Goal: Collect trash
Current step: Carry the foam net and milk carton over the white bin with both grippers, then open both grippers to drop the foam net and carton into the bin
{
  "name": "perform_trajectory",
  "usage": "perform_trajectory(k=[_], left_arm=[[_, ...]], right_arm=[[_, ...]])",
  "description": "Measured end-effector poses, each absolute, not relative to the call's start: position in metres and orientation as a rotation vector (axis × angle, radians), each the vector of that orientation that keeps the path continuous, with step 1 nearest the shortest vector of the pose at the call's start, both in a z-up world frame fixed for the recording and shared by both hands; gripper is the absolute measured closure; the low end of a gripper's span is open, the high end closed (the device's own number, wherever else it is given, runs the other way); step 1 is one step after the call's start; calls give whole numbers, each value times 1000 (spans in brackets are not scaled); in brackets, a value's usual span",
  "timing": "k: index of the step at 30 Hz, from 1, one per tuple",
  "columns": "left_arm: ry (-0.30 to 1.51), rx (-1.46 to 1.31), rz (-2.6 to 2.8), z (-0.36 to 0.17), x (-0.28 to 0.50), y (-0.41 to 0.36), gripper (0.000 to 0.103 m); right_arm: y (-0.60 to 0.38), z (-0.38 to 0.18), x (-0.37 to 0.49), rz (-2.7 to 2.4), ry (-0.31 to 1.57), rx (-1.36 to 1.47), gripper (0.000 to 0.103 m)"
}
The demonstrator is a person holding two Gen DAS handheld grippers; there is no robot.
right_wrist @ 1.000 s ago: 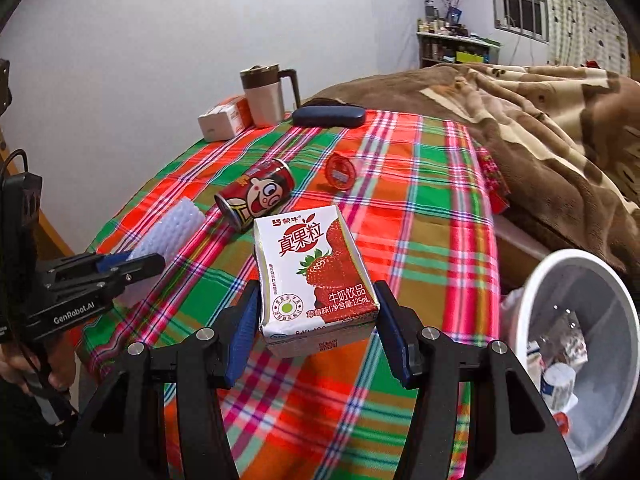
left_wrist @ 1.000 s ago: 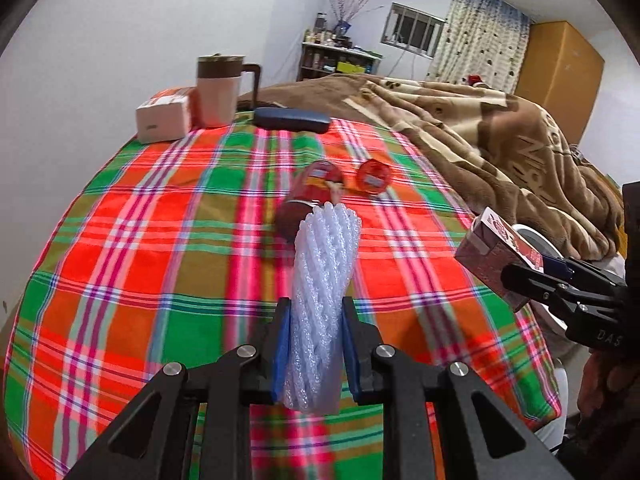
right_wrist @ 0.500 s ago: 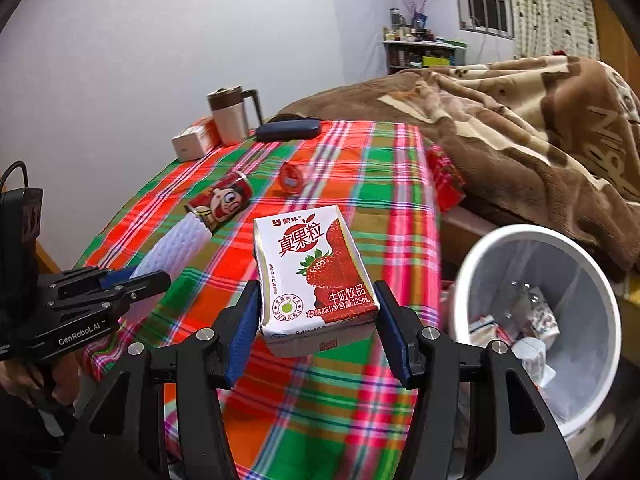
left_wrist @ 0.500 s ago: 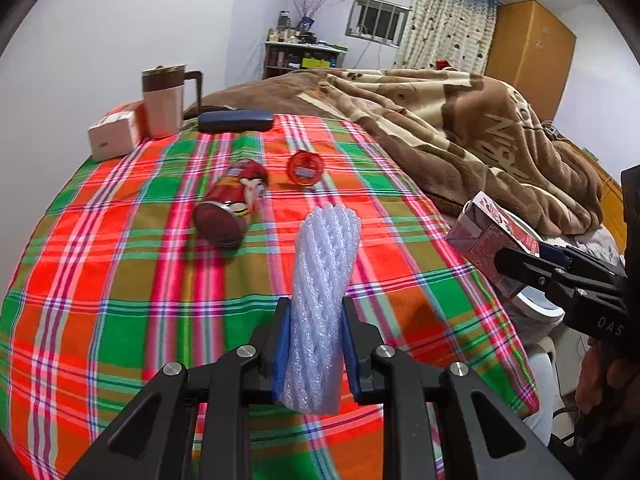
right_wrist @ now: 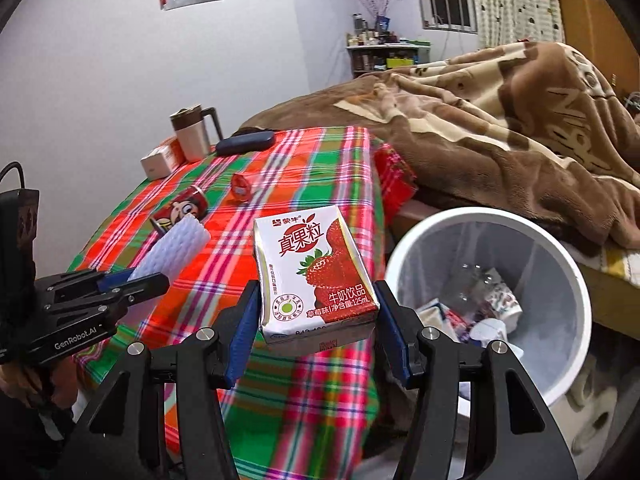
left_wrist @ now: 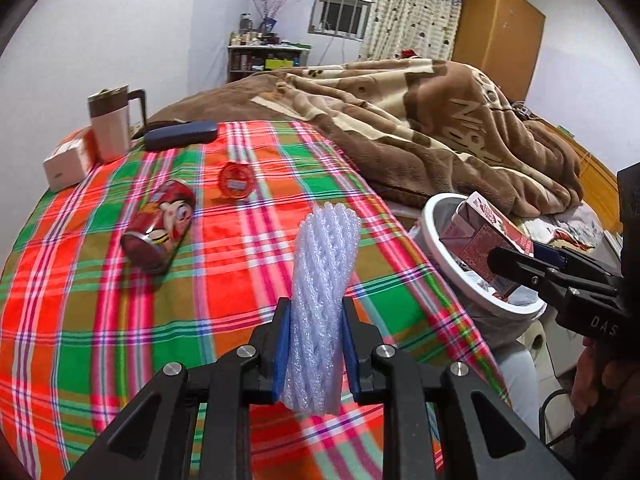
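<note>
Sitting clamped between right gripper (right_wrist: 316, 316) pads, strawberry milk carton (right_wrist: 314, 272).

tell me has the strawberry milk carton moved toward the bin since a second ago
Yes. The strawberry milk carton, clamped in the right gripper, has moved off the plaid tablecloth toward the white trash bin.

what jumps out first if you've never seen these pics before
The strawberry milk carton clamped in the right gripper, beside the white trash bin that already holds litter. Next, the white foam net sleeve in the left gripper, above the bright plaid tablecloth, where a red cartoon can lies on its side.
</note>
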State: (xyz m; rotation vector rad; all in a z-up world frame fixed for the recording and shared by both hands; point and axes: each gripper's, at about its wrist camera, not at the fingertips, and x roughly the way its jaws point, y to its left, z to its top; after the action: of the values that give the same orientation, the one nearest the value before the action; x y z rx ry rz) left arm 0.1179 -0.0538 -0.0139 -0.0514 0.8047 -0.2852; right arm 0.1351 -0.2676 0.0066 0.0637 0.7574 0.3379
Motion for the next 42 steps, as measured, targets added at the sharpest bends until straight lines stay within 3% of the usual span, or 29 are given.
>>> perform_trajectory(k=[42], left_arm=[[869,96,-657,-42,176,-247,79]], right_arm=[[-401,-35,130,-3,856,225,46]])
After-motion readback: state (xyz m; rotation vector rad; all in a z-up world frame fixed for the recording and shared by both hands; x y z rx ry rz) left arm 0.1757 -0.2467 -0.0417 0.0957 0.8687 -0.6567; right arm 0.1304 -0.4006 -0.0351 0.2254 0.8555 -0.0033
